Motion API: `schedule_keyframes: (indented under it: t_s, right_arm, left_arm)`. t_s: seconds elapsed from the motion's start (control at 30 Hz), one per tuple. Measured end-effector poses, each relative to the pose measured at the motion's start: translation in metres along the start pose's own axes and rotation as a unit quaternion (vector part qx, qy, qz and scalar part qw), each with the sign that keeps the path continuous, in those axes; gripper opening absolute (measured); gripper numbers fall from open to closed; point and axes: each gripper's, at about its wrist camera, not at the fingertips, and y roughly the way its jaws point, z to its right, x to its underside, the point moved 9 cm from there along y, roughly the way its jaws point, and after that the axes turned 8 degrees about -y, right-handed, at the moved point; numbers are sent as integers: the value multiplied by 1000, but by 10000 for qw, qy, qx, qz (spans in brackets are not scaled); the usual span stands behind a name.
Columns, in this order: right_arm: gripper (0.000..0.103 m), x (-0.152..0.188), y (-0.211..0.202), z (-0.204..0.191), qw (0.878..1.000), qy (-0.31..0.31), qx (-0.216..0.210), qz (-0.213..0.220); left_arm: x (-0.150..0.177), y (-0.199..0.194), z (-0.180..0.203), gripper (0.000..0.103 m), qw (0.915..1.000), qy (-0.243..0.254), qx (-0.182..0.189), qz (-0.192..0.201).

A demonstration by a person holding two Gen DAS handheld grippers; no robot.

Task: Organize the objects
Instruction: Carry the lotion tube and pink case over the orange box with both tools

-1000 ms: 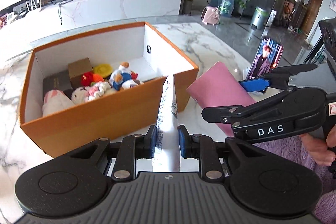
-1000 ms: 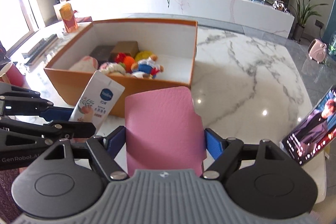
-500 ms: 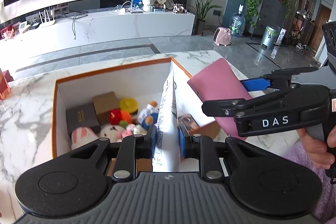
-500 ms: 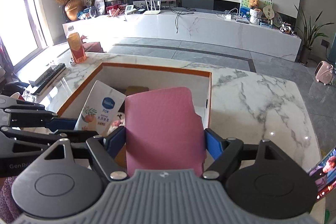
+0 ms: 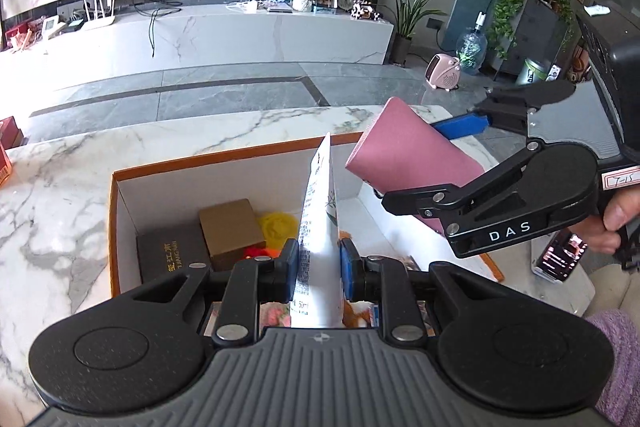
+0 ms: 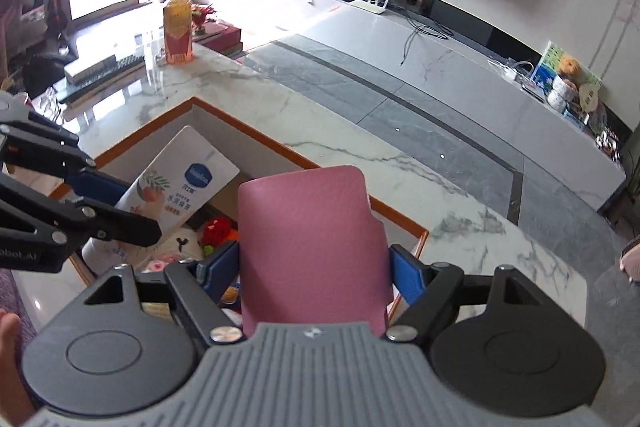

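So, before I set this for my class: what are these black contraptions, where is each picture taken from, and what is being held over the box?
There is no robot here. A person holds a hand-operated gripper in each hand, each with two blue-padded fingers and a camera looking forward along them. One picture is from the left tool, the other from the right, so each also shows its partner from the side. The left gripper pinches a white tube of cream. The right gripper clamps a pink case. Both hang over an orange box standing on a marble table. Inside lie a brown carton, a dark box and small toys. A phone lies on the table beside the box.
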Motion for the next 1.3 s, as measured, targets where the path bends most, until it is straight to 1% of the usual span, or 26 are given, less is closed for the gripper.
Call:
schedule_keyframes:
  t_s: [0.13,0.23,0.33,0.4,0.47,0.63,0.7,0.8,0.87,0.97,1.03,1.13,1.2,1.23,1.27,1.3]
  right_arm:
    - [80,-6,28,4,9958,-869,-101,-270]
    - [80,-4,47,0,9857,-1603,-184,-481]
    - [80,2,69,-5,9678,-2419,-79,-693]
    - [80,5,81,-6,9565,-2811,42,-778]
    - [80,10,91,-10,9456,-3139,8,-858]
    - [81,30,110,-17,9082,-4022,0,-1158]
    - [81,36,115,-19,8992,-4195,-50,-1241]
    - [81,42,120,-21,8917,-4341,-79,-1283]
    - [81,44,121,-21,8918,-4345,-145,-1253]
    - [84,42,118,-17,9009,-4156,-270,-1221]
    - [87,41,115,-15,9062,-4043,-340,-1192]
    - [87,36,107,-10,9122,-3919,-362,-1141]
    - [85,32,100,-4,9218,-3699,-371,-1103]
    - [81,29,96,0,9292,-3513,-378,-1087]
    - [75,26,90,4,9375,-3291,-387,-1060]
    - [72,23,85,8,9466,-3036,-392,-1013]
  left_arm:
    - [-6,13,-11,25,9999,-101,-24,-83]
    - [-4,20,-18,25,9998,-136,-34,-142]
    - [-4,27,-21,25,9996,-169,-8,-222]
    - [-3,31,-21,25,9995,-180,20,-268]
    - [-2,36,-24,25,9993,-194,41,-316]
    - [-1,42,-30,25,9988,-274,43,-397]
    - [-1,44,-32,25,9987,-304,45,-407]
    - [-2,46,-32,25,9986,-320,76,-419]
    - [-2,47,-32,25,9986,-312,80,-430]
    - [-2,49,-33,25,9984,-337,83,-444]
    - [-3,49,-34,25,9982,-380,96,-446]
    - [-4,48,-34,25,9981,-443,115,-425]
    - [-6,46,-32,25,9981,-453,169,-374]
    - [-8,44,-30,25,9981,-469,223,-346]
    - [-9,42,-28,25,9979,-490,287,-318]
    - [-12,41,-25,25,9977,-511,348,-290]
